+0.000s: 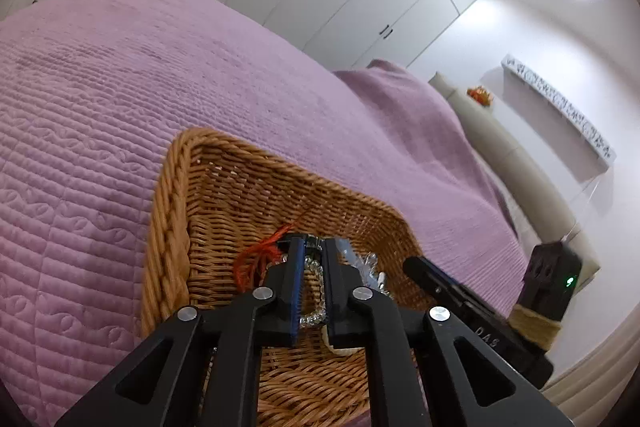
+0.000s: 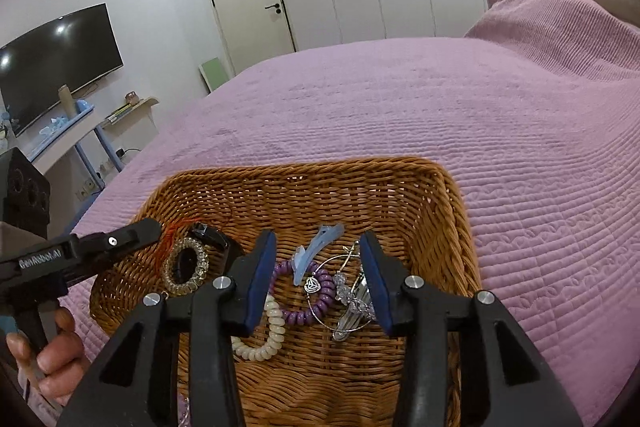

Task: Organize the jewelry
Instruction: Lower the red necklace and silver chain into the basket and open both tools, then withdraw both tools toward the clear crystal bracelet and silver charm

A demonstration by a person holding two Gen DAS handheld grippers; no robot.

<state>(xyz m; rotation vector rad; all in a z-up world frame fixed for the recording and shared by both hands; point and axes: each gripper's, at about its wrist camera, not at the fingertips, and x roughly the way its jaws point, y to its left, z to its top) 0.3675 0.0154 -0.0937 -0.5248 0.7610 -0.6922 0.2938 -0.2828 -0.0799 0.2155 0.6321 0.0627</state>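
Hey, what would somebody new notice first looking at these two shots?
Probably the wicker basket on the purple quilted bedspread, with a tangle of jewelry on its floor: a purple coil bracelet, a cream coil bracelet and a clear beaded bracelet. The left claw is down in the basket's left side; the right claw hangs open above the pile.

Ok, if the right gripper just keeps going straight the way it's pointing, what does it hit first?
Probably the purple coil hair tie and the silver bangle lying between the open fingers of the right gripper, on the wicker basket floor. Depth is hard to judge.
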